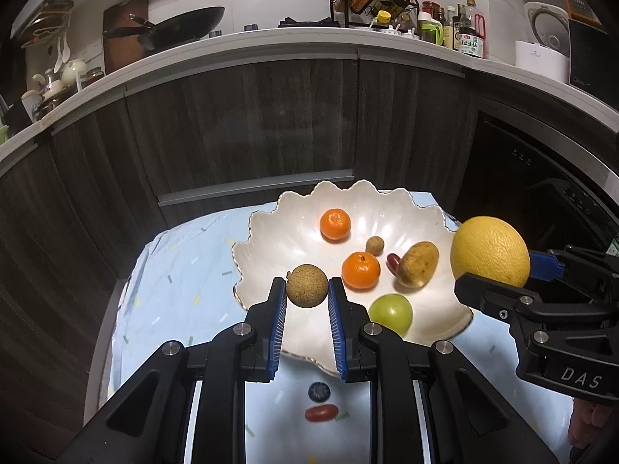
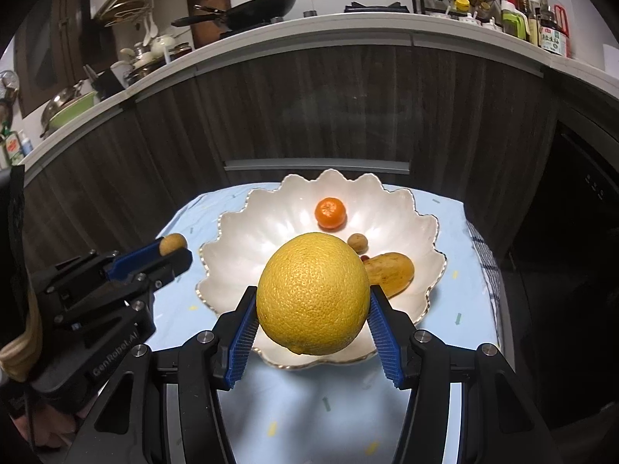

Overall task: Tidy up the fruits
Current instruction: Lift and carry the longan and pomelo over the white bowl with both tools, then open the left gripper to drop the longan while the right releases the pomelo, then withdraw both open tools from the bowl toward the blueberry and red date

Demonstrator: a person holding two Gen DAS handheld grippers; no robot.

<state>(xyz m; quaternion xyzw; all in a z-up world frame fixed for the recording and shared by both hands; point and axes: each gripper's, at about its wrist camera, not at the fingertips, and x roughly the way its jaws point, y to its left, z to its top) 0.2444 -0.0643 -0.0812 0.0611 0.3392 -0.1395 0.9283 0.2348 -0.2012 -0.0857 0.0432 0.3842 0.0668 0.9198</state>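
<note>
A dark-fronted kitchen counter runs behind a small table under a pale blue cloth, where a white scalloped bowl sits. The left gripper pinches a round brown fruit between its blue pads, at the bowl's near-left rim. Inside the bowl lie two tangerines, a small brown ball, a potato and a green fruit — a blueberry and a red date rest on the cloth below. The right gripper clamps a large yellow citrus above the bowl's near edge.
</note>
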